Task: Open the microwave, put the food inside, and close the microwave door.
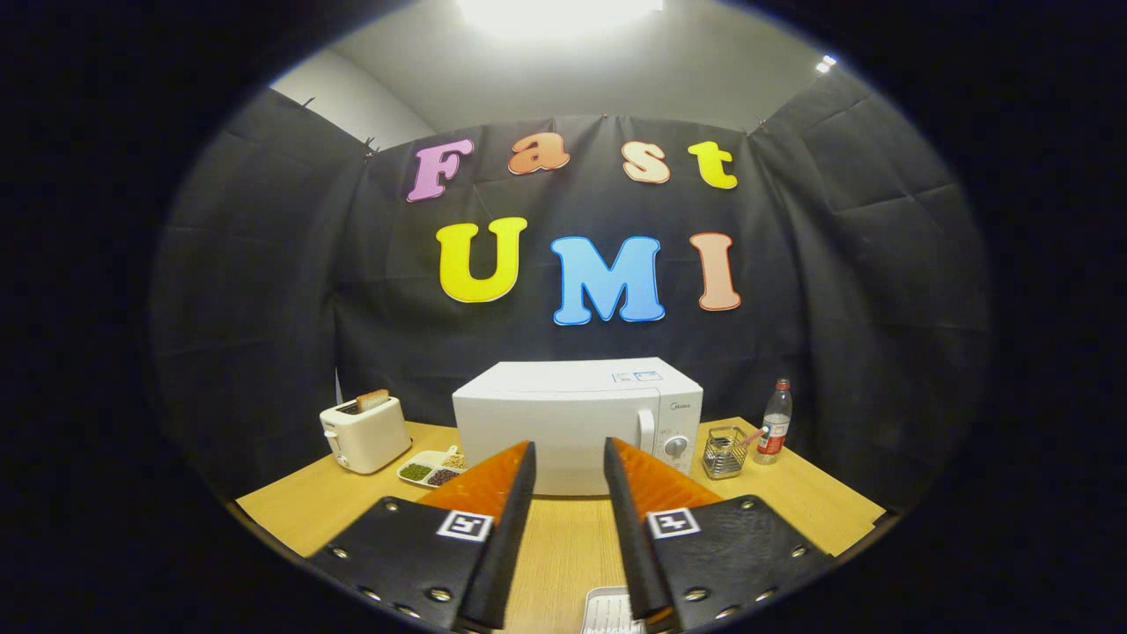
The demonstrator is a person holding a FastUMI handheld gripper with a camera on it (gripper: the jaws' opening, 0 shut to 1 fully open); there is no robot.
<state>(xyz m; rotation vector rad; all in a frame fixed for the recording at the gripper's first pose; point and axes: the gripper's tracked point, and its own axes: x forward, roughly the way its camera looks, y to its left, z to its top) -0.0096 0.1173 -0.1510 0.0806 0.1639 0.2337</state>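
Looking along the fingers, I log this:

Gripper: my gripper [570, 449] hangs over the table, fingers apart, nothing between them but bare tabletop.

Table: I see a light wooden table [819, 497] running out ahead and to both sides of the fingers.

Tray: a pale tray [606, 612] lies on the table right under the fingers; I see only its near end between them, and I cannot tell what it holds.

Microwave: the white microwave [577, 414] stands just beyond the fingertips, squarely ahead, door shut, handle and knob on its right side.

Dish: left of the microwave and near its front corner, I see a small divided dish [431, 469] with green, pale and dark fillings in separate compartments.

Toaster: further left, a cream toaster [364, 433] stands with a slice of bread sticking up from its slot.

Basket: right of the microwave, just beside it, I see a small wire basket [725, 451].

Bottle: beside the basket, further right, a clear bottle [775, 423] with a red cap stands upright.
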